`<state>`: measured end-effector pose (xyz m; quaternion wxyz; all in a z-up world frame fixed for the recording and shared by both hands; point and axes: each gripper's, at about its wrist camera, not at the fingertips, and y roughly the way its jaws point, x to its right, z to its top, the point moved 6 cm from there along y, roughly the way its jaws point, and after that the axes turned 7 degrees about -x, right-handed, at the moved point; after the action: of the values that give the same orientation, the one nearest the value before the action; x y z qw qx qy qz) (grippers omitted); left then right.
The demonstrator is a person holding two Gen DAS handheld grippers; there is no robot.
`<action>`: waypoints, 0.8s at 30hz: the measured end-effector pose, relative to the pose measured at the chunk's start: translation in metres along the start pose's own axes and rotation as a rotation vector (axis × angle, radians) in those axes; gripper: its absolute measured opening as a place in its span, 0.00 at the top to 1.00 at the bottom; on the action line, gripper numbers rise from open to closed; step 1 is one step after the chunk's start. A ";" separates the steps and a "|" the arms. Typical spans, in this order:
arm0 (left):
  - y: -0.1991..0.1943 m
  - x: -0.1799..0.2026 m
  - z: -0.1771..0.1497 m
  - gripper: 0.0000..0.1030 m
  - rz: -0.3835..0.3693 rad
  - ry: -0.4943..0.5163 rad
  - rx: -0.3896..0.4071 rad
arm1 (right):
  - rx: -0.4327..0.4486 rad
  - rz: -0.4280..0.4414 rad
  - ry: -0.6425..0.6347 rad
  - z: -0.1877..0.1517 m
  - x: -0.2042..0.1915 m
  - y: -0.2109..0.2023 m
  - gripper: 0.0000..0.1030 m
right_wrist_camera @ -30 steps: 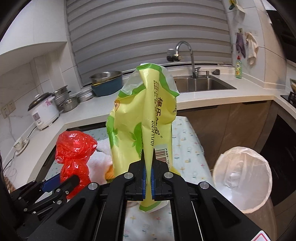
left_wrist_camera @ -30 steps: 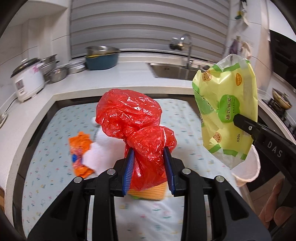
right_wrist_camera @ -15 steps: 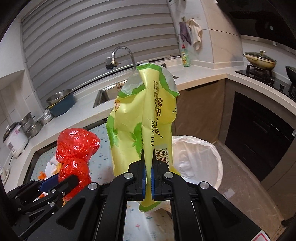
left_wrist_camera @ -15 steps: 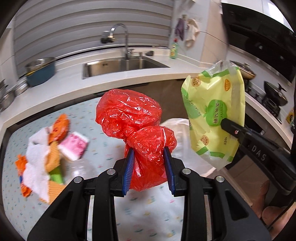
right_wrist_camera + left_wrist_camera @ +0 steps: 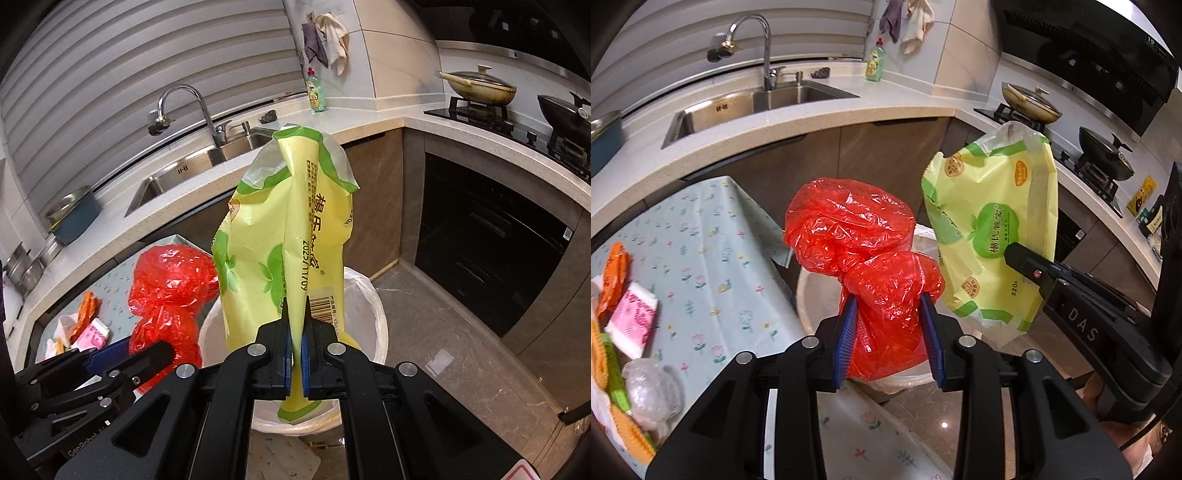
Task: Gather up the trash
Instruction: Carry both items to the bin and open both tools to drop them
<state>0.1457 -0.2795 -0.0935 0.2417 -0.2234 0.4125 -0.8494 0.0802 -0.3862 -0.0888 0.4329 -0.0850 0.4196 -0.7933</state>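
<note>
- I hold two pieces of trash, one per hand: a crumpled red bag [image 5: 864, 266] and a yellow-green wrapper [image 5: 993, 236].
- My left gripper [image 5: 889, 332] has its blue fingers [image 5: 846, 332] clamped on the lower bulge of the red bag, one pad on each side; the bag balloons above them.
- My right gripper [image 5: 294, 354] has its fingers [image 5: 284, 354] pressed almost together on the wrapper's lower fold, beside the barcode; the wrapper stands upright above them.
- One bin [image 5: 376, 317], lined in white, stands on the floor just past the worktop's corner. Both pieces hang over its open mouth, the red bag at the left side of the rim, the wrapper toward the middle.
- The two pieces sit side by side, very near each other; I cannot tell whether they touch.
- On the worktop [image 5: 713, 258], under its flowered cloth, a small heap of litter [image 5: 624, 325] lies well to the left of the bin: one pink-and-white packet, orange scraps, a clear crumpled piece; more pieces are cut off by the frame's edge.
- The cloth's corner hangs close by the bin's left rim.
- Right of the bin the tiled floor [image 5: 443, 332] lies open up to the dark oven front; behind it runs the counter with one sink [image 5: 192, 173].
</note>
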 end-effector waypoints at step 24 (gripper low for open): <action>-0.025 -0.055 -0.005 0.36 0.147 -0.123 0.079 | 0.029 0.032 -0.051 0.002 -0.038 -0.003 0.48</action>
<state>0.1802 -0.2304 -0.0860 0.3366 -0.2346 0.3785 -0.8297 0.1022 -0.3577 -0.0769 0.4572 -0.0923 0.3983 -0.7898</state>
